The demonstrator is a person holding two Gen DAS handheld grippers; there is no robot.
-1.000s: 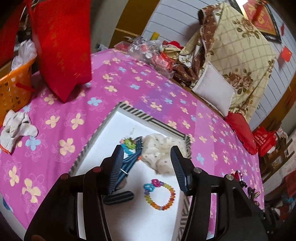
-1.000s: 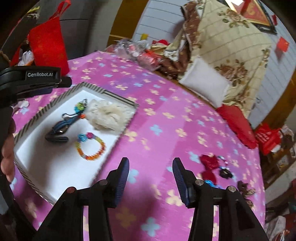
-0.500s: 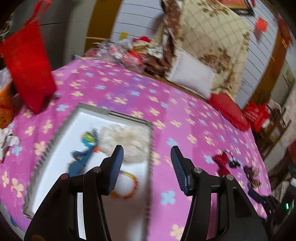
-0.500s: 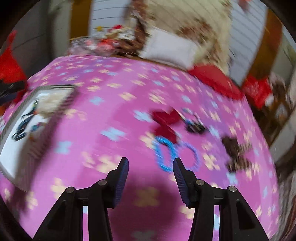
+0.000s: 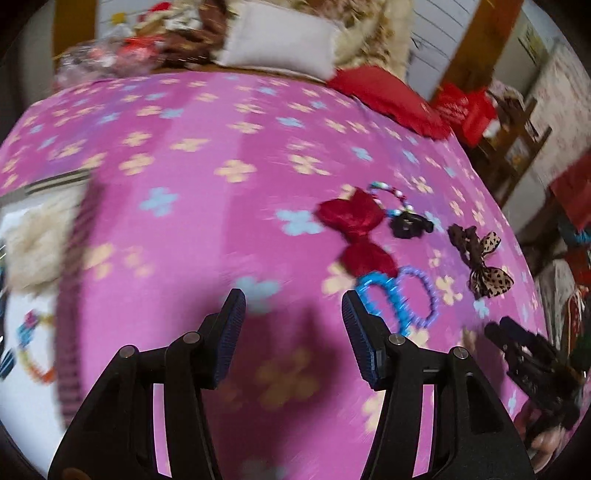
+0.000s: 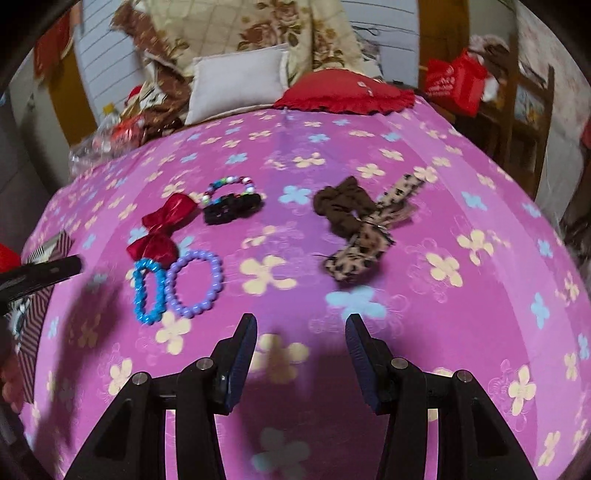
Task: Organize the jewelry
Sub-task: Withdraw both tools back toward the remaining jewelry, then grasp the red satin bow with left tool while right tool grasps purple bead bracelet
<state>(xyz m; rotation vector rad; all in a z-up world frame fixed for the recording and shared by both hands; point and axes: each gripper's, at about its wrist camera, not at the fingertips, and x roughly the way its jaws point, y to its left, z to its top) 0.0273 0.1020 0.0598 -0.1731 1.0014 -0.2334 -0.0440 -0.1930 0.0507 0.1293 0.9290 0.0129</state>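
Loose jewelry lies on the pink flowered cloth: a red bow (image 6: pixel 162 227), a blue bead bracelet (image 6: pixel 147 291), a purple bead bracelet (image 6: pixel 195 282), a black scrunchie (image 6: pixel 231 208) with a multicolour bead bracelet (image 6: pixel 229 184) behind it, and a brown scrunchie with a leopard bow (image 6: pixel 364 229). My right gripper (image 6: pixel 300 350) is open and empty, just short of them. My left gripper (image 5: pixel 291 325) is open and empty; the blue bracelet (image 5: pixel 384 295) lies by its right finger. The striped-edged white tray (image 5: pixel 70 280) at the left holds a cream scrunchie (image 5: pixel 37 243) and a bead bracelet (image 5: pixel 33 347).
Pillows, a white one (image 6: pixel 236 79) and a red one (image 6: pixel 343 92), and a floral quilt (image 6: pixel 280 26) are piled at the far edge. Red bags (image 6: pixel 456 79) and wooden furniture stand to the right. My other gripper shows at the left wrist view's right edge (image 5: pixel 532 365).
Both grippers have swung right, away from the tray and toward the loose jewelry pile. The left gripper left the tray's contents behind; both stay open and empty.
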